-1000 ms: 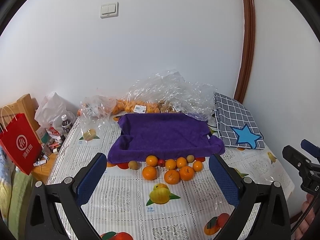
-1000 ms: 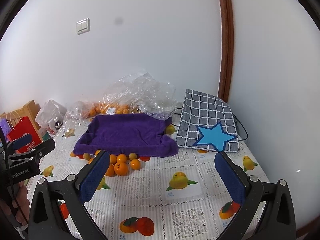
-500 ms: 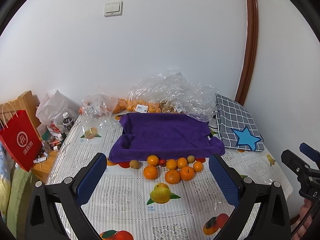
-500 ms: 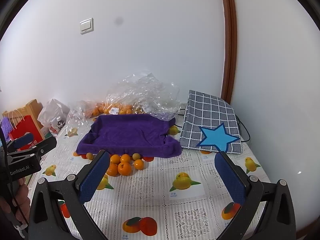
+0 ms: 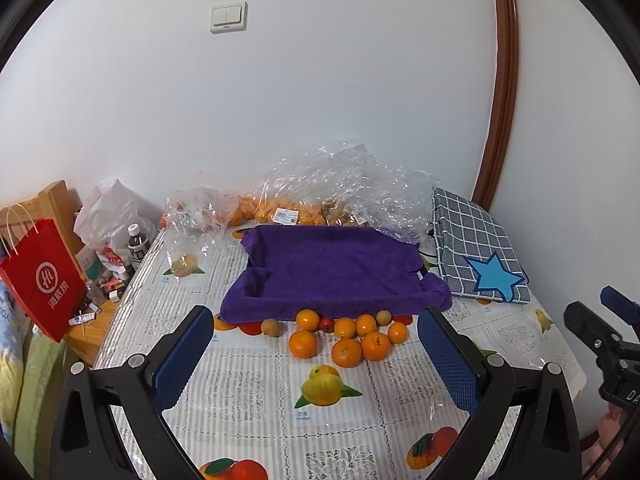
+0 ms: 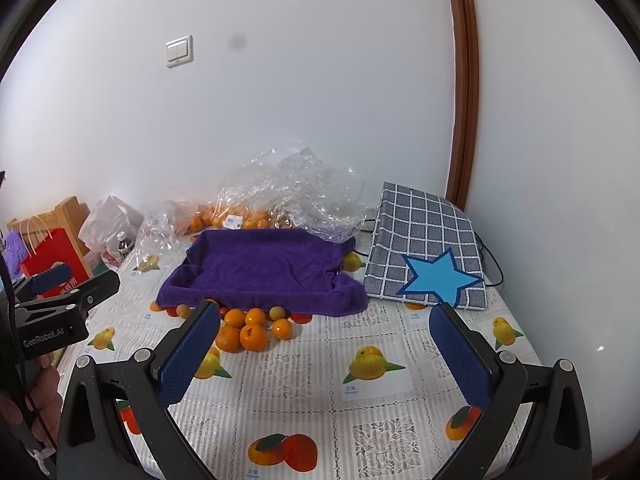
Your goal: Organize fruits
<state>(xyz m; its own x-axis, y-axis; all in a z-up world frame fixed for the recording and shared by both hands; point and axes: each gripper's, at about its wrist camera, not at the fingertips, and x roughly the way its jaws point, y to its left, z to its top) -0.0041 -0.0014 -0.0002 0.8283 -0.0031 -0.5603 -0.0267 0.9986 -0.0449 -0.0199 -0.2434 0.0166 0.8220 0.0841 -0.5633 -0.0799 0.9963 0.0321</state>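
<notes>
Several loose oranges [image 5: 346, 351] [image 6: 253, 337], small brownish fruits [image 5: 271, 327] and a red one [image 5: 326, 323] lie on the table in front of a purple cloth-lined tray [image 5: 332, 272] [image 6: 260, 270]. My left gripper [image 5: 316, 356] is open and empty, held above the table's near part with the fruits ahead between its fingers. My right gripper [image 6: 326, 354] is open and empty, further right; its left finger hides part of the fruit pile. Each gripper shows at the edge of the other's view.
Clear plastic bags [image 5: 340, 188] with more oranges lie behind the tray. A grey checked bag with a blue star [image 5: 476, 252] lies at right. A red paper bag [image 5: 40, 276], a bottle and clutter stand off the table's left edge. White walls close behind and right.
Both views shifted slightly: the fruits and tray sit a little higher and nearer the centre now. Both grippers stay open and empty.
</notes>
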